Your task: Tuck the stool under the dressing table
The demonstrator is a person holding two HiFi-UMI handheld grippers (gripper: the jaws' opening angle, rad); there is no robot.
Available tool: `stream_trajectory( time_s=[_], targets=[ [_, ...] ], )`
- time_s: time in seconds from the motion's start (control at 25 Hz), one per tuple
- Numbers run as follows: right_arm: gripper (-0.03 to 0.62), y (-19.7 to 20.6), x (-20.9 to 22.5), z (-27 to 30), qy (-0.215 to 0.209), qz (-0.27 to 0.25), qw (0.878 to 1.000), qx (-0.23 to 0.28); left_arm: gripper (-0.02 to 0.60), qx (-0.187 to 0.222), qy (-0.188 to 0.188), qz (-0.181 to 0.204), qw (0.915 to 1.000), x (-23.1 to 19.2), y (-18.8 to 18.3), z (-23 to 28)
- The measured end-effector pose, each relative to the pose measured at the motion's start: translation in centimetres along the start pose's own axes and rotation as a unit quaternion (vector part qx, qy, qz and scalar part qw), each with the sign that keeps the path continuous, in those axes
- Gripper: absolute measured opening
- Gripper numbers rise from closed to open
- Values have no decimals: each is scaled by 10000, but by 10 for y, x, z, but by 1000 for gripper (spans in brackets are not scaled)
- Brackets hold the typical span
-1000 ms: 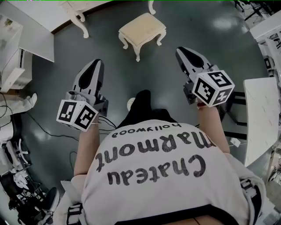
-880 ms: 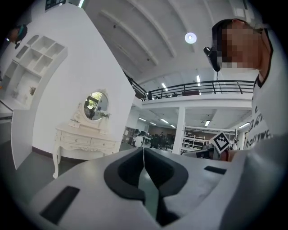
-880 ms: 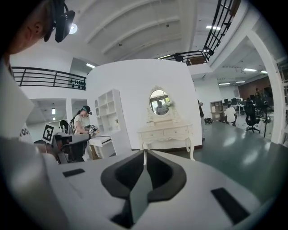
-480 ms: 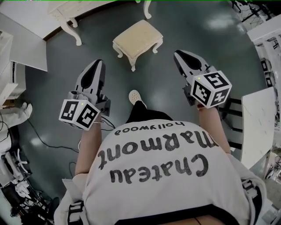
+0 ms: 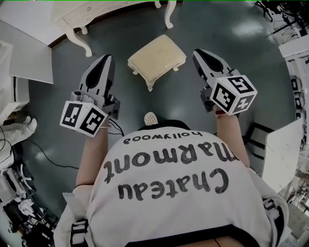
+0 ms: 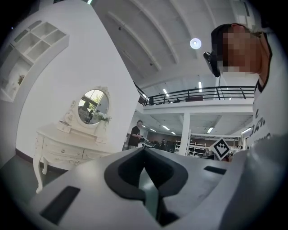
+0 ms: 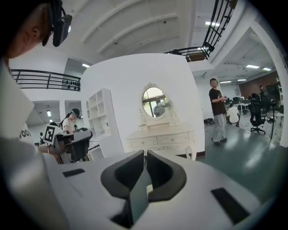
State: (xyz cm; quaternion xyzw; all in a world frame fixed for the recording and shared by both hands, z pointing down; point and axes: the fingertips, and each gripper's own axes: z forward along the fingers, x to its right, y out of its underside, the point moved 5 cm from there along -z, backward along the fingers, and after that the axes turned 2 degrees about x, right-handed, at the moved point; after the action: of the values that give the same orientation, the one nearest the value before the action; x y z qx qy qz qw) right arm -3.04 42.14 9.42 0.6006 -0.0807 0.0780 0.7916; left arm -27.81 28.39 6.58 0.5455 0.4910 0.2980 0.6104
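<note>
Two grippers are out ahead of us, the left gripper (image 5: 104, 60) and the right gripper (image 5: 201, 54), each with its jaws pressed together and nothing between them. The stool (image 5: 157, 58) stands on the dark floor (image 5: 217, 24) between the two and a little beyond their tips, touched by neither. It sits turned at an angle, its cushioned top facing up. It is in front of the dressing table (image 5: 94, 10), not under it: the table's front edge runs across the top left of the head view, and the stool's far corner lies near the right front leg (image 5: 169, 17). The left front leg (image 5: 81, 42) stands well to the stool's left, so the gap between the two legs lies up and to the left of the stool.

Bare floor surrounds the stool on every side we can see. To our left a white panel (image 5: 29, 53) closes in, with a cable (image 5: 46, 150) trailing on the floor below it. To our right the edge of a white tabletop (image 5: 282, 154) juts in, well behind the stool. Our shoe (image 5: 151, 117) shows just behind it.

From the right gripper view the table's oval mirror (image 7: 153, 102) faces us, shelves (image 7: 101, 119) stand to its left, and a person (image 7: 219, 116) stands on open floor to its right.
</note>
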Motion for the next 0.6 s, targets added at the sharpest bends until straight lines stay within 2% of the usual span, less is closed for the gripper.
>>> stream_trajectory(
  time_s=[0.24,0.4,0.6],
  targets=[
    [37,20,30,43,-141,307,9984,-462,24,-384,-28,-157,9991,-16,31,36],
    [37,15,53,87,-440,515,9958,-610,25,-672,-436,-80,9968,-38,43,59],
    [37,0,79,159,-1059,304,9907,-795,25,-533,-940,-99,9941,-68,43,92]
  ],
)
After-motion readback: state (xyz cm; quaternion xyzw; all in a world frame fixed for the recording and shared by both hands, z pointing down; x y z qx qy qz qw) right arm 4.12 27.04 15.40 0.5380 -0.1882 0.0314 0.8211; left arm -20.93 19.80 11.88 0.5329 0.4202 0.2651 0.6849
